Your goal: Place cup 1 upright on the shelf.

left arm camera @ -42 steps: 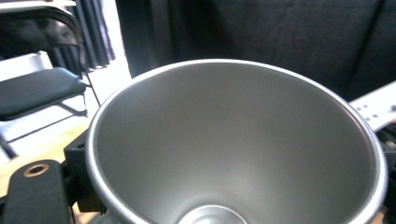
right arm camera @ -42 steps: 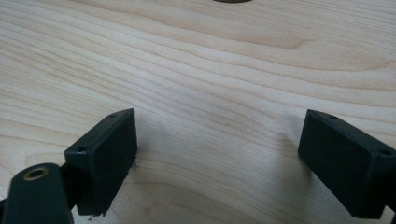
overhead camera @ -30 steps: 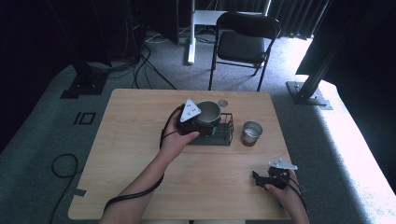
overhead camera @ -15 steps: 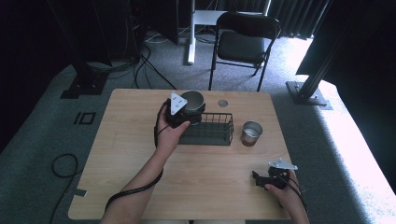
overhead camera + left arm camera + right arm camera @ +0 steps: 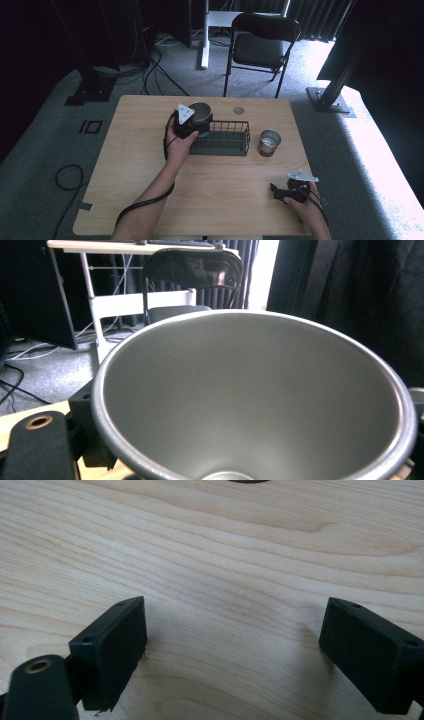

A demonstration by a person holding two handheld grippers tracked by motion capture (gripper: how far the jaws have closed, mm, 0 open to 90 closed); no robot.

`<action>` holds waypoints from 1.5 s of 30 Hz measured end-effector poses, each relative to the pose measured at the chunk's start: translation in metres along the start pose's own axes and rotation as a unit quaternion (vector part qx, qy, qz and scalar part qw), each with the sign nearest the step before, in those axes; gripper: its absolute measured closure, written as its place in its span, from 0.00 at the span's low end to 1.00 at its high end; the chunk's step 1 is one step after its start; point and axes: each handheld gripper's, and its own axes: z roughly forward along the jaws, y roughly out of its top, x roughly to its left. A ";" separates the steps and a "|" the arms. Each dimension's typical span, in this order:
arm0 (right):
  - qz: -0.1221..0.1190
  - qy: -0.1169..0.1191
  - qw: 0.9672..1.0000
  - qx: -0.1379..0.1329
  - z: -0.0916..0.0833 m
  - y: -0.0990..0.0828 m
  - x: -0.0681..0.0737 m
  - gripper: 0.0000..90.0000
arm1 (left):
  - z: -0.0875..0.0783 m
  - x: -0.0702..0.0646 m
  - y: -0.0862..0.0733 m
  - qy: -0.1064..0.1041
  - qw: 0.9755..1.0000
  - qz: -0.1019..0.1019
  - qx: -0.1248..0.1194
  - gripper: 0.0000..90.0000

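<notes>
Since the earlier frame the left claw [image 5: 192, 125] has carried the grey metal cup [image 5: 201, 113] up out of the black wire rack [image 5: 223, 138] toward the rack's far left end, where it now hangs above the surface [image 5: 150, 185]. Its jaws are clamped on the cup, whose wide mouth [image 5: 255, 400] faces the left gripper view. The right claw [image 5: 235, 650] rests on the surface's near right corner, jaws wide apart, holding nothing. A second cup [image 5: 269, 143] stands just right of the rack.

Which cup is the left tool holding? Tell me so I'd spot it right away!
Find the black wire rack mid-table. At its left end, the left tool grips a grey metal cup. Unlike the cup standing alone on the wood right of the rack, it's wider and held.
</notes>
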 end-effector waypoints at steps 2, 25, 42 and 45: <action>0.000 0.000 1.000 0.000 0.000 0.000 0.000 0.13 | 0.001 0.000 -0.005 0.000 1.000 0.001 0.006 0.15; 0.001 0.000 1.000 0.000 0.000 0.000 0.000 0.13 | 0.000 -0.006 -0.022 -0.018 0.998 0.049 0.035 0.01; 0.001 0.000 1.000 0.000 0.000 0.000 0.000 0.13 | -0.027 -0.001 -0.026 -0.049 0.996 0.039 0.056 0.01; 0.001 0.000 1.000 0.000 0.000 0.000 0.000 0.13 | -0.035 0.000 -0.026 -0.052 0.996 0.039 0.056 0.01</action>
